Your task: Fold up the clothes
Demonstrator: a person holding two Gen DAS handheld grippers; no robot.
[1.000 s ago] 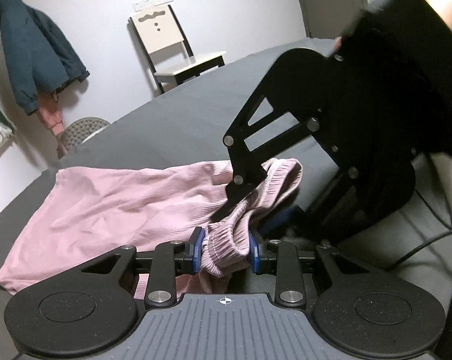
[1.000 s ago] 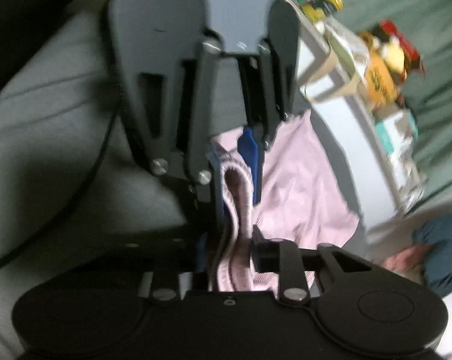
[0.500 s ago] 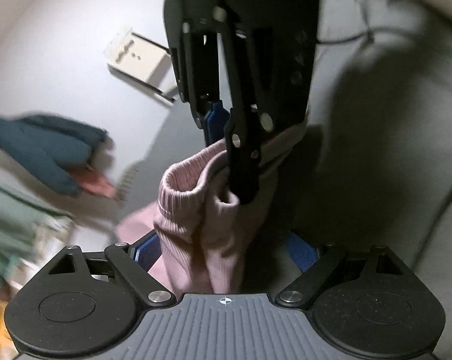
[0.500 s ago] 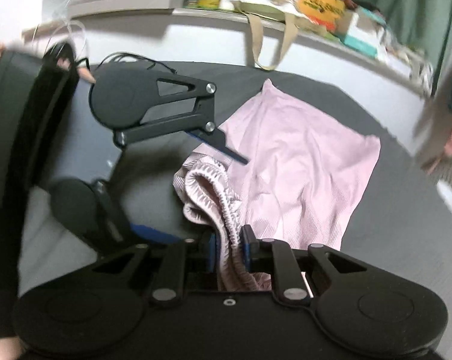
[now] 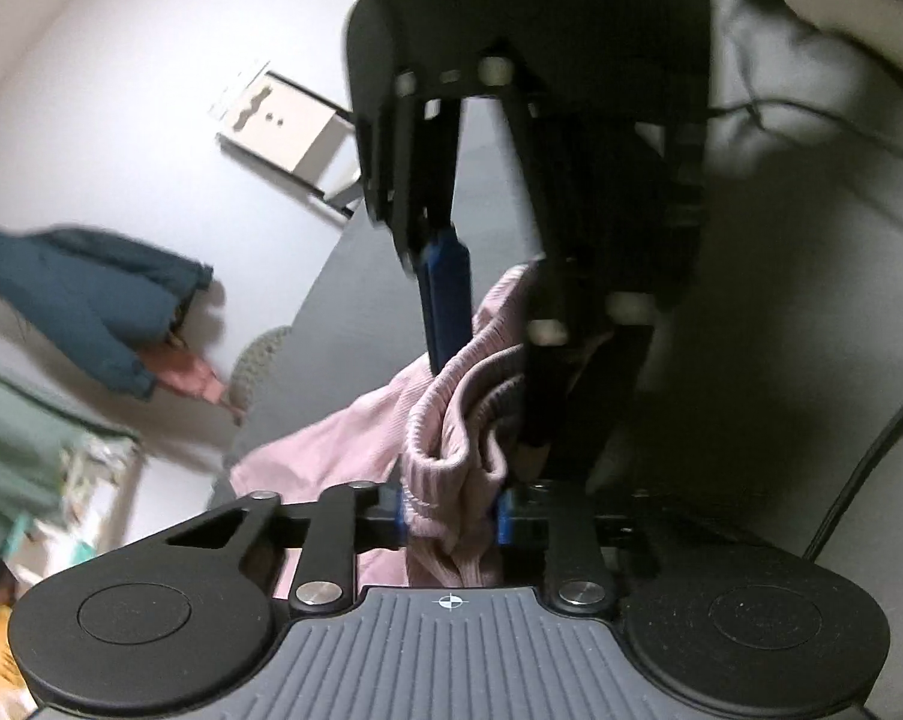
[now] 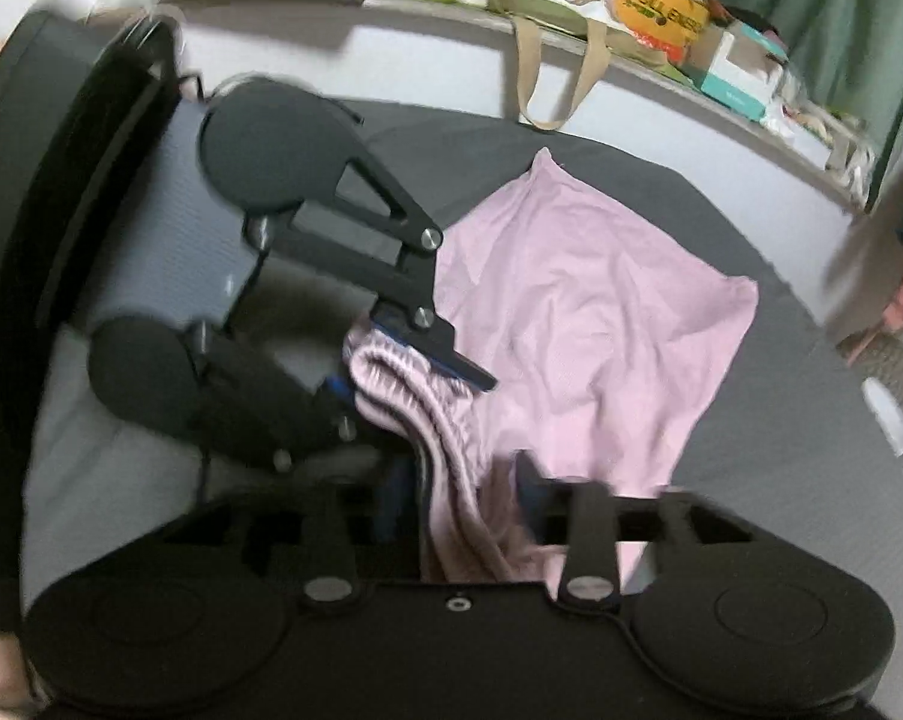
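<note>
**Pink ribbed waistband pinched from both sides: keep the layers even**

Pink ribbed garment lies mostly flat on the dark grey bed, spreading toward 1 o'clock in the right wrist view, with its elastic waistband bunched up near the camera at 6 o'clock.

Left gripper is closed down on a thick fold of the waistband, blue pads pressing both sides. Right gripper looks narrowed around the same band, though blur there means I can't tell how firmly it bites. The two tools sit very close, nearly touching.

My take on doing this bit well: slide the grippers apart along the band so it goes taut, keep both heights matched, and carry the edge over toward the far hem without dragging the flat part. Bunched rib fabric slips easily, so pinch all layers together.
</note>
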